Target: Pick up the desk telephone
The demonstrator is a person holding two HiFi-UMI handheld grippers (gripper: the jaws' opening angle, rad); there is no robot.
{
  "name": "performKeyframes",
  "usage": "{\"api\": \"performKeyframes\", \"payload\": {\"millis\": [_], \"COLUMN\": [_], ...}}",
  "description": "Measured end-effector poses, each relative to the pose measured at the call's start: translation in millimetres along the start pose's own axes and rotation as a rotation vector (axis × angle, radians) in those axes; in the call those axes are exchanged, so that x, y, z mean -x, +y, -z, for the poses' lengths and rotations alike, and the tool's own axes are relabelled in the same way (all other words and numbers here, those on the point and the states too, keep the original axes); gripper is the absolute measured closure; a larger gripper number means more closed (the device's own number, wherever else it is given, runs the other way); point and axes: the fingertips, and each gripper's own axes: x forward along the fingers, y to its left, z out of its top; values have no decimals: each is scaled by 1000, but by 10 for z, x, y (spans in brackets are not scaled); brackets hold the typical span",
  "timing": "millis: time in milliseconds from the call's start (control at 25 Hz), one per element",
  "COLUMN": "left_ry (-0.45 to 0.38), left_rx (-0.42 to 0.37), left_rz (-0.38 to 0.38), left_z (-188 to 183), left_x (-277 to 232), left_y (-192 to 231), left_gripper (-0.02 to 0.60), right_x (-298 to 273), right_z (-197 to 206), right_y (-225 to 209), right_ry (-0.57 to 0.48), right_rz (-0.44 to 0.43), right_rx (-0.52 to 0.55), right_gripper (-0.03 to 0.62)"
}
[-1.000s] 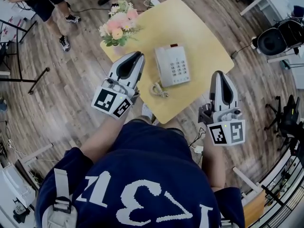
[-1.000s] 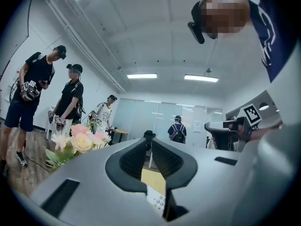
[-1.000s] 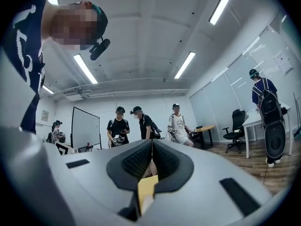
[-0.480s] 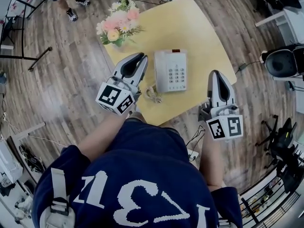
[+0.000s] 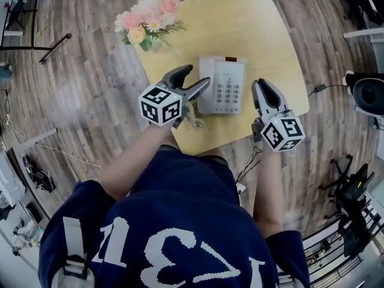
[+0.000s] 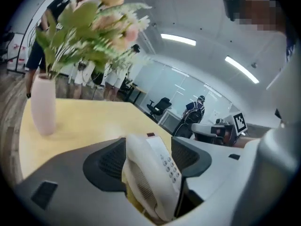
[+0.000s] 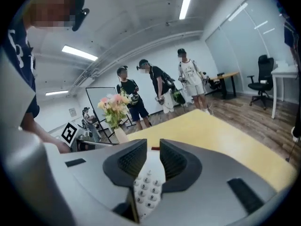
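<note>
- now both grippers have closed in on the telephone [image 5: 222,86], which sits flat near the middle of the yellow table [image 5: 270,35], its keypad facing up.
- a second ago the left gripper [image 5: 197,78] hung just left of the telephone and the right gripper [image 5: 263,89] was back at the table's near edge, well apart from it; now one flanks each long side.
- left gripper view: the jaws stand wide, and the handset side of the telephone [image 6: 150,178] rises between them; whether the pads touch it cannot be told.
- right gripper view: the jaws are only narrowly apart and hold nothing, with the keypad [image 7: 148,187] showing through the gap just beyond them.
- a coiled cord [image 5: 193,117] lies on the table by the telephone's near left corner, under the left gripper.
- flowers [image 5: 150,20] in a pale vase [image 6: 43,105] stand at the table's far left corner, apart from the work.
- by the look of it the approach is done and the grasp is not: the telephone is not yet lifted.
- likely next, the left jaws need to shut on the handset edge; the right jaws look too narrow to take the body and would have to widen or simply steady it.
- the trailing cord could drag as the telephone comes up.
</note>
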Motion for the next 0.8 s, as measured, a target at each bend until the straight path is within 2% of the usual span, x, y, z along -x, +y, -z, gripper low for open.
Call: {"api": "performKeyframes", "payload": {"millis": [160,280,480,640,800], "left_ry": [80,100,136,181,159], "left_rx": [151,229,321,362,369], "left_rz": [-1,14,50,96,108], "left_z": [372,512,657,719,719], "left_x": [-100,-135,-186,-274,-289], "left_y": [129,149,198,136,153], "left_gripper": [281,272,264,262,259], "right_x": [-310,-450,-590,-647,-670], "right_z": [626,903,1129,1258,1254], "right_y": [-99,-164,-164,-161,-180], "right_ry": [186,278,360,390,364], "right_rz": [-123,-174,-247,-258,-211], "right_rx": [-152,-172,-255,-322,-383], "right_gripper": [392,372,345,345,345]}}
